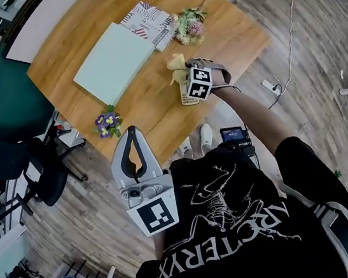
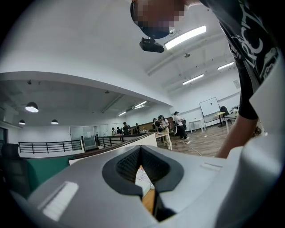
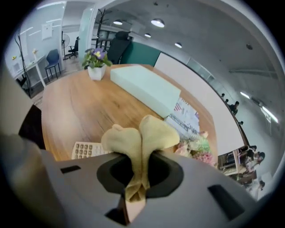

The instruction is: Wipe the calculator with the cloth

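A pale yellow cloth (image 3: 147,133) bunches out of my right gripper (image 3: 142,156), whose jaws are shut on it. In the head view this right gripper (image 1: 181,76) hovers over the wooden table (image 1: 125,110) near its front edge, the cloth (image 1: 177,67) hanging at its tip. The white calculator (image 1: 187,98) lies flat just beneath it, partly hidden by the marker cube; its keys (image 3: 87,150) show to the left of the jaws. My left gripper (image 1: 133,148) is held off the table by the person's body, jaws together and holding nothing (image 2: 140,149).
On the table are a pale green flat box (image 1: 113,61), a printed magazine (image 1: 148,22), a flower bouquet (image 1: 189,25) and a small pot of purple flowers (image 1: 107,122). A black office chair (image 1: 44,172) stands left; a power strip (image 1: 271,86) lies on the floor.
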The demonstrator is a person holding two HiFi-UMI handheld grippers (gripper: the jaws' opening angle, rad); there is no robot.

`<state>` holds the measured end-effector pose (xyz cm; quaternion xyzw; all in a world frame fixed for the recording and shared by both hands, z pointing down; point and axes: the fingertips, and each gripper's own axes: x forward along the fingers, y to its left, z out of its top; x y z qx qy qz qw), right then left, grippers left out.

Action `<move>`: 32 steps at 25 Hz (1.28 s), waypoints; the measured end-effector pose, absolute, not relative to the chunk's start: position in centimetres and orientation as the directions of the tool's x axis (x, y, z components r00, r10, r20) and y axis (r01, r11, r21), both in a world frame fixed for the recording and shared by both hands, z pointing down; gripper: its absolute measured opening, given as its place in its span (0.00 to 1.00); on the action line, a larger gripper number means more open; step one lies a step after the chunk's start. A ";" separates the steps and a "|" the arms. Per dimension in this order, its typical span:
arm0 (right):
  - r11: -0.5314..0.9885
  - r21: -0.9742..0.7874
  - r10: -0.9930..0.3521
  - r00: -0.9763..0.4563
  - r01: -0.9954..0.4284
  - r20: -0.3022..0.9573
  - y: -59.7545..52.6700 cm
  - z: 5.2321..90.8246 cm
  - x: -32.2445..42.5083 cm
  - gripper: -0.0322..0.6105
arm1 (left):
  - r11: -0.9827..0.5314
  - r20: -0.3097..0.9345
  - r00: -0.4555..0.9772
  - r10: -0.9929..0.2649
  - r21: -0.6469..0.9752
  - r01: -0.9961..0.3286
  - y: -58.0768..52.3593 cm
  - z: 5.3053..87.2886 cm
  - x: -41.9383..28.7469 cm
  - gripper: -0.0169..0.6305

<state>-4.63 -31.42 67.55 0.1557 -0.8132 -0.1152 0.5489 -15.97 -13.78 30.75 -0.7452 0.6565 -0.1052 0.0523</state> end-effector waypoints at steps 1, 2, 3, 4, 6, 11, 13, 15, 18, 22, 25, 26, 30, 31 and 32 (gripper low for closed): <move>0.927 0.356 -0.374 -0.329 -0.117 0.867 -31.4 68.4 -4.5 0.13 | -0.126 0.091 0.109 -0.990 -0.213 -0.969 -13.6 30.8 -16.2 0.04; 0.929 0.352 -0.369 -0.313 -0.113 0.875 -31.4 69.0 -4.4 0.13 | -0.120 0.091 0.103 -0.991 -0.211 -0.970 -13.5 30.8 -16.3 0.04; 0.931 0.346 -0.364 -0.298 -0.113 0.882 -31.5 69.5 -4.3 0.13 | -0.115 0.090 0.098 -0.991 -0.208 -0.971 -13.4 30.8 -16.6 0.04; 0.934 0.340 -0.358 -0.286 -0.113 0.889 -31.5 69.9 -4.2 0.13 | -0.110 0.089 0.093 -0.992 -0.203 -0.973 -13.4 30.8 -16.8 0.04; 0.938 0.331 -0.348 -0.267 -0.107 0.899 -31.5 70.5 -4.0 0.13 | -0.099 0.099 0.081 -0.992 -0.196 -0.976 -13.2 31.0 -17.2 0.04; 0.938 0.340 -0.344 -0.243 -0.059 0.907 -31.3 71.6 -4.3 0.13 | -0.081 0.113 0.059 -0.992 -0.203 -0.976 -12.7 31.6 -17.6 0.04; 0.934 0.355 -0.354 -0.231 -0.039 0.906 -31.3 71.7 -4.3 0.13 | -0.085 0.118 0.062 -0.991 -0.202 -0.976 -12.7 31.8 -17.4 0.04; 0.929 0.369 -0.363 -0.221 -0.012 0.905 -31.0 71.6 -4.3 0.13 | -0.090 0.125 0.067 -0.990 -0.193 -0.977 -12.7 32.0 -17.3 0.04; 0.933 0.360 -0.348 -0.224 0.013 0.910 -30.0 71.4 -4.7 0.13 | -0.094 0.119 0.073 -0.990 -0.183 -0.979 -12.8 31.8 -17.3 0.04; 0.943 0.331 -0.314 -0.238 0.033 0.919 -28.0 71.4 -4.8 0.13 | -0.111 0.111 0.093 -0.990 -0.177 -0.978 -13.0 31.7 -16.7 0.04; 0.949 0.314 -0.298 -0.251 0.025 0.921 -26.3 71.6 -4.7 0.13 | -0.124 0.110 0.106 -0.988 -0.174 -0.977 -13.0 31.7 -16.5 0.04; 0.950 0.310 -0.295 -0.254 0.022 0.921 -25.8 71.5 -4.7 0.13 | -0.126 0.107 0.109 -0.988 -0.172 -0.977 -13.0 31.7 -16.4 0.04; 0.957 0.288 -0.272 -0.270 0.020 0.923 -23.8 71.2 -4.6 0.13 | -0.136 0.092 0.122 -0.988 -0.167 -0.977 -13.1 31.2 -16.1 0.04; 0.959 0.282 -0.265 -0.275 0.024 0.924 -23.2 71.2 -4.6 0.13 | -0.140 0.090 0.126 -0.988 -0.166 -0.976 -13.1 31.2 -16.0 0.04; 0.961 0.276 -0.257 -0.281 0.027 0.925 -22.6 71.2 -4.7 0.13 | -0.145 0.090 0.131 -0.987 -0.166 -0.975 -13.1 31.1 -15.9 0.04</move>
